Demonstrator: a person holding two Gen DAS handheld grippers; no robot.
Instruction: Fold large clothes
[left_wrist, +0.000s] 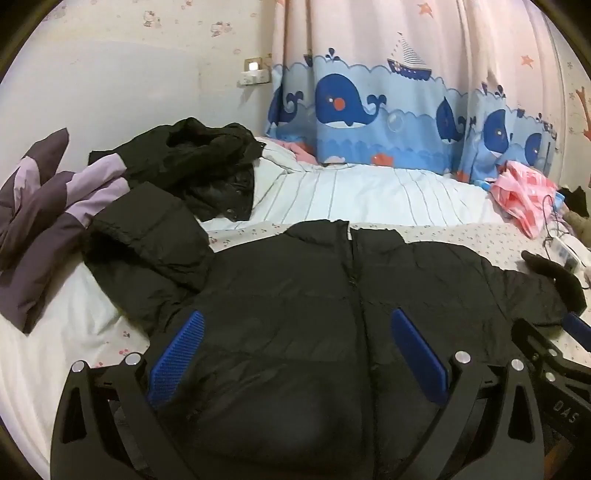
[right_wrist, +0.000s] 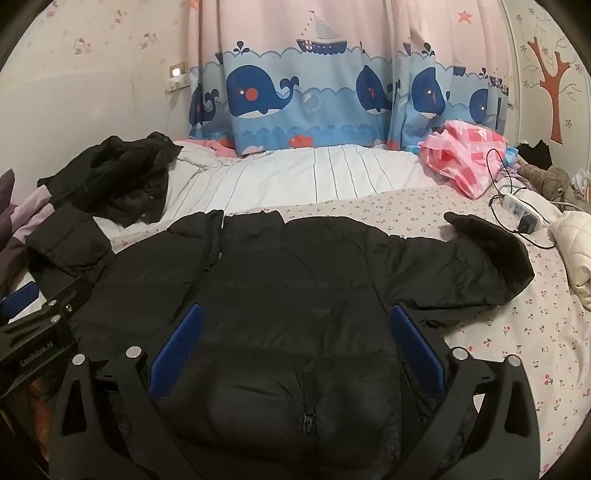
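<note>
A large black puffer jacket (left_wrist: 295, 295) lies front up on the bed, zipper down its middle, collar toward the curtain. It also shows in the right wrist view (right_wrist: 295, 288). Its right sleeve (right_wrist: 491, 254) stretches out to the right; its left sleeve (left_wrist: 147, 236) is bent at the left. My left gripper (left_wrist: 295, 339) is open, its blue pads wide apart above the jacket's lower body. My right gripper (right_wrist: 295, 336) is open too, above the jacket's lower hem near the zipper pull (right_wrist: 308, 419). Both are empty.
A second black jacket (left_wrist: 199, 162) and a purple garment (left_wrist: 44, 206) lie piled at the left. A pink plastic bag (right_wrist: 465, 158), a power strip with cables (right_wrist: 521, 210) and a cream garment (right_wrist: 572, 251) sit at the right. A whale-print curtain (right_wrist: 314, 96) hangs behind the bed.
</note>
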